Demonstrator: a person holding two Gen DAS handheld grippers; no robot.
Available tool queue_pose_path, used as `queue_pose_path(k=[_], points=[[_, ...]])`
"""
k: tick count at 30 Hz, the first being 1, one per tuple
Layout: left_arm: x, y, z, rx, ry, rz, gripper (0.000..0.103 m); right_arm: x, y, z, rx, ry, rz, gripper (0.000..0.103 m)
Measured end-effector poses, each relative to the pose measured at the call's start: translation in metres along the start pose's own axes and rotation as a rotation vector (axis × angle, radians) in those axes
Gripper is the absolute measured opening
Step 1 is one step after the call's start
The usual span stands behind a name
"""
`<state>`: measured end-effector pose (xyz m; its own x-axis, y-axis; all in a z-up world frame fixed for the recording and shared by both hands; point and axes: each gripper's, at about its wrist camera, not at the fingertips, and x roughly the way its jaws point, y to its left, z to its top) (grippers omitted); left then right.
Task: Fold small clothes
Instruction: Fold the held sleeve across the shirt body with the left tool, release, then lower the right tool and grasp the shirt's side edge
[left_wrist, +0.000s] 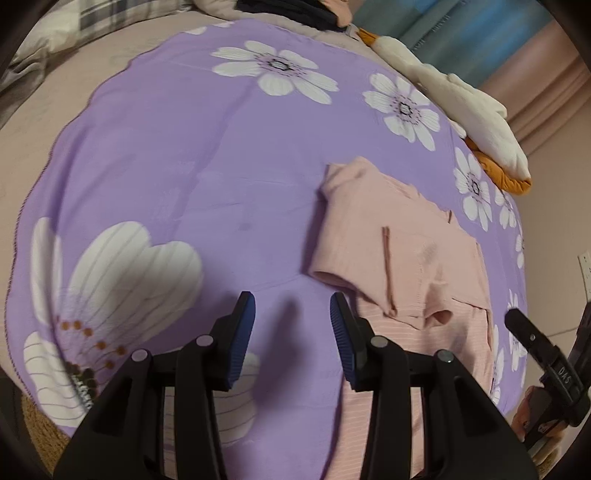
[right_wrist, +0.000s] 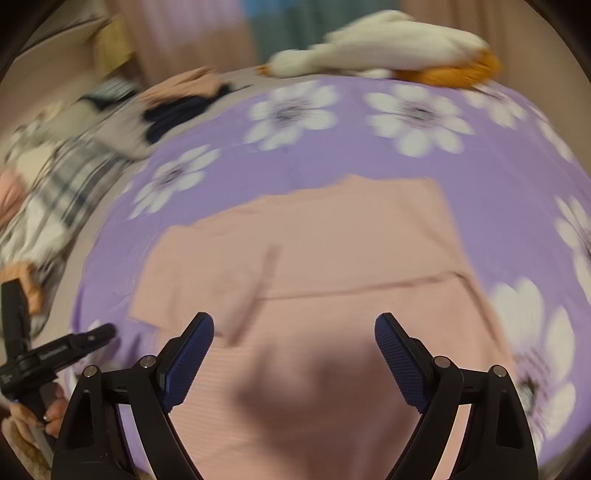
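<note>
A small pink garment (left_wrist: 399, 254) lies on a purple flowered cloth (left_wrist: 207, 158), with a sleeve folded across its body. In the left wrist view my left gripper (left_wrist: 291, 314) is open and empty, over bare purple cloth just left of the garment's near edge. In the right wrist view the same pink garment (right_wrist: 332, 251) fills the middle. My right gripper (right_wrist: 294, 332) is open wide and empty, hovering above the garment's lower part. This view is blurred by motion. The other gripper shows at the left edge (right_wrist: 55, 354).
A white and orange plush toy (left_wrist: 476, 122) lies at the cloth's far right edge. Dark and pink clothes (right_wrist: 184, 99) and a plaid pillow (right_wrist: 62, 177) sit on the beige bed beyond the cloth. A wall with an outlet (left_wrist: 585, 266) is at the right.
</note>
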<state>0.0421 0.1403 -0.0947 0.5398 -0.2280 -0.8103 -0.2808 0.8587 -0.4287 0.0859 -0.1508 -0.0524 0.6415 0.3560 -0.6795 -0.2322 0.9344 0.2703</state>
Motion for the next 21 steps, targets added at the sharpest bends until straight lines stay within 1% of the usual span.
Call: queue_pose_path(k=[3,5,6,7,11,13,17,18,19,20,21], points=[[-0.005,0.005,-0.002,-0.007,-0.008,0.002,0.041,0.022,0.031,0.009,-0.069,0.039,0.051,0.09],[-0.008,0.007,-0.003,-0.009,-0.01,0.007,0.041,0.042,0.051,0.011,-0.105,0.082,0.08,0.089],[-0.009,0.008,-0.004,-0.009,-0.011,0.009,0.041,0.048,0.055,0.01,-0.114,0.099,0.085,0.088],[-0.01,0.009,-0.005,-0.011,-0.012,0.01,0.041,0.062,0.063,0.01,-0.127,0.131,0.084,0.086],[-0.014,0.015,-0.007,-0.019,-0.012,0.013,0.041,0.095,0.078,0.003,-0.169,0.201,0.03,0.085],[-0.015,0.017,-0.008,-0.021,-0.013,0.012,0.042,0.11,0.079,0.0,-0.184,0.229,-0.013,0.081],[-0.015,0.019,-0.009,-0.021,-0.01,0.014,0.042,0.117,0.072,-0.001,-0.176,0.242,-0.032,0.076],[-0.015,0.02,-0.009,-0.022,-0.009,0.014,0.042,0.116,0.07,-0.002,-0.179,0.234,-0.039,0.07],[-0.015,0.02,-0.009,-0.024,-0.009,0.014,0.042,0.114,0.069,-0.002,-0.185,0.227,-0.047,0.061],[-0.014,0.02,-0.01,-0.025,-0.007,0.014,0.042,0.113,0.069,-0.002,-0.188,0.225,-0.047,0.058],[-0.015,0.02,-0.01,-0.025,-0.007,0.012,0.042,0.11,0.066,-0.002,-0.187,0.221,-0.045,0.05]])
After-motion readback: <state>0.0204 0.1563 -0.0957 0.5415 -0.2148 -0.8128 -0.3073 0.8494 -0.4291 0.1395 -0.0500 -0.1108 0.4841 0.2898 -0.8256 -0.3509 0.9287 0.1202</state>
